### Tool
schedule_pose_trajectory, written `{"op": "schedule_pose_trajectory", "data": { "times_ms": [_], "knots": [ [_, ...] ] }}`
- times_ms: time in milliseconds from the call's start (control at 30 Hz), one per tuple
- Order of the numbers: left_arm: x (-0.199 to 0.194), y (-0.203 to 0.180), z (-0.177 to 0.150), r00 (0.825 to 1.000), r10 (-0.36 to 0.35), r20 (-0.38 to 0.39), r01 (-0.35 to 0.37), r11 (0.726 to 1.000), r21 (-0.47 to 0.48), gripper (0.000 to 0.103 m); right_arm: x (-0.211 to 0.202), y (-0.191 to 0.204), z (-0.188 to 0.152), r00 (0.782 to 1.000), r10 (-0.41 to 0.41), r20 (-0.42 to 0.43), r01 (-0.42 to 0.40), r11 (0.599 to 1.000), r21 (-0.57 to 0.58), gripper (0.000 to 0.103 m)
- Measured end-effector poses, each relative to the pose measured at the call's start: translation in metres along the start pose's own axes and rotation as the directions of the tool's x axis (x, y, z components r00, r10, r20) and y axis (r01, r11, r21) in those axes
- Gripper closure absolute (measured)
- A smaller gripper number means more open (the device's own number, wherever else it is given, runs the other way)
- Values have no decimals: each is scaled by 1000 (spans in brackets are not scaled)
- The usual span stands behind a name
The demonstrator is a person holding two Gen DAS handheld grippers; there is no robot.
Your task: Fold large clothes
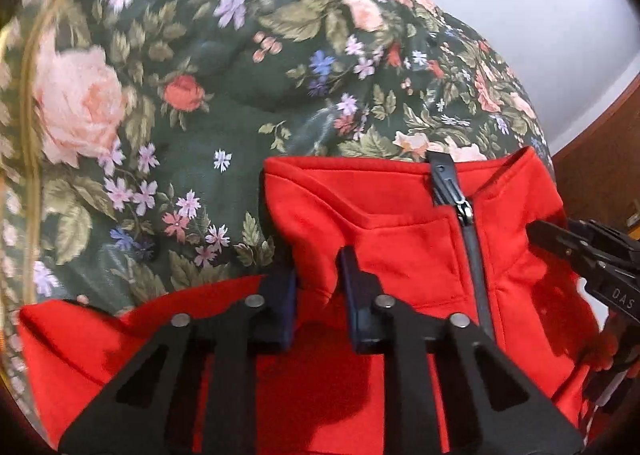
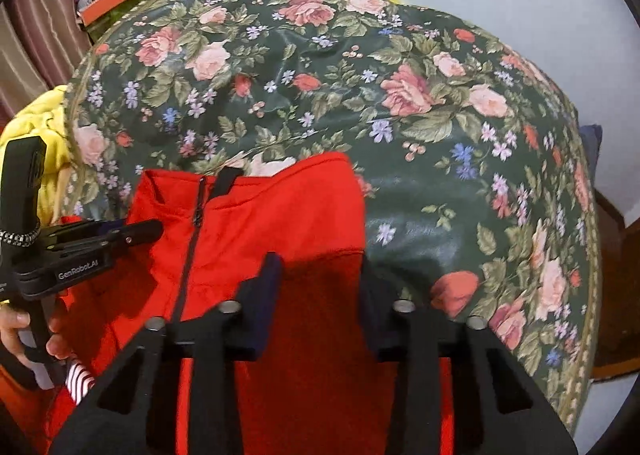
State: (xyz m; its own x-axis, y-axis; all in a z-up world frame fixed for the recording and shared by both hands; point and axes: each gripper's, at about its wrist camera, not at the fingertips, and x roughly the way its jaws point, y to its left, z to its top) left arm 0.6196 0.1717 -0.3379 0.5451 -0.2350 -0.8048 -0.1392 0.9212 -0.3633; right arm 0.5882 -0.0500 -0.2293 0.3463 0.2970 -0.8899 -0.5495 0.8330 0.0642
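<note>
Nearest the left wrist camera, the left gripper (image 1: 318, 275) points forward and down at a red zip-up fleece jacket (image 1: 400, 239), its jaws drawn close on a raised ridge of the red fabric. The jacket lies on a round table covered by a dark green floral tablecloth (image 1: 168, 103), collar away from the cameras, its dark zipper (image 1: 466, 215) closed to the neck. The right gripper (image 2: 320, 279) reaches in low over the jacket's edge, jaws apart, with red cloth between them; whether it grips is unclear. A yellow garment (image 2: 44, 127) sits at the table's left edge
</note>
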Motion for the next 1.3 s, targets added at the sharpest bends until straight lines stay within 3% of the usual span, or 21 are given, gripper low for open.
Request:
{"op": "schedule_pose_trajectory", "data": {
  "times_ms": [100, 267, 433, 767, 1067, 1300],
  "knots": [
    [-17, -15, 0, 999, 33, 21, -34, 998, 51, 90, -9, 1, -7, 1000, 4, 9, -4, 1000, 8, 95],
    [-61, -38, -1, 996, 53, 78, -65, 986, 154, 90, -38, 13, -13, 998, 4, 64, -2, 1000, -30, 98],
    [-114, -67, -16, 989, 67, 130, -102, 955, 280, 90, -84, 33, -33, 991, 30, 128, -23, 998, -59, 98],
    [-194, -87, -82, 983, 54, 174, -120, 911, 395, 90, -151, 56, -83, 981, 72, 179, -58, 995, -83, 98],
    [-204, -71, -155, 995, 47, 90, -81, 901, 426, 90, -156, 67, -148, 987, 121, 109, -115, 992, -57, 100],
    [-175, -63, -217, 985, 167, 42, -165, 846, 507, 90, -141, 73, -192, 993, 111, 44, -109, 993, -40, 100]
  ]
}}
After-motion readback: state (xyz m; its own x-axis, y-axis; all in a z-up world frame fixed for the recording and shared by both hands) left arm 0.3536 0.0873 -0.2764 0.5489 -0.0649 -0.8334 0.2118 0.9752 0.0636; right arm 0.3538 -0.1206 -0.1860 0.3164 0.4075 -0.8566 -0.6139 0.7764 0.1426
